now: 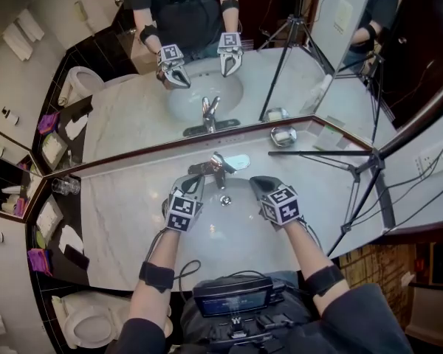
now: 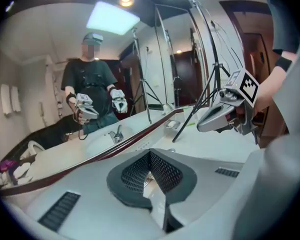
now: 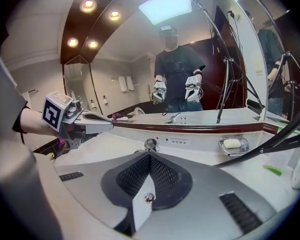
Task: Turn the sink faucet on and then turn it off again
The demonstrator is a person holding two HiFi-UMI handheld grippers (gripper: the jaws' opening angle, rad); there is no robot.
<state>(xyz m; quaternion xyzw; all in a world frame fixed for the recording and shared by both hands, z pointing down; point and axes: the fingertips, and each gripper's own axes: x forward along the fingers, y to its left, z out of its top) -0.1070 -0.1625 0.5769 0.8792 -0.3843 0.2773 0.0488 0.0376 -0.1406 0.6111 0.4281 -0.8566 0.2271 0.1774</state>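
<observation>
Head view: faucet [image 1: 220, 167] at back of sink [image 1: 232, 214], left gripper [image 1: 194, 181] just beside it, right gripper [image 1: 258, 184] near | Left gripper view: jaws together, empty | Right gripper view: jaws together, empty, faucet just ahead | Step: probably working the lever [image 1: 235, 161]; no stream discernible | Next: steady push with closed left tips.

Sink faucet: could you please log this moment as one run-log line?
left gripper: shut, empty, left of faucet | right gripper: shut, empty, right of faucet | both above sink basin | no water stream visible
</observation>
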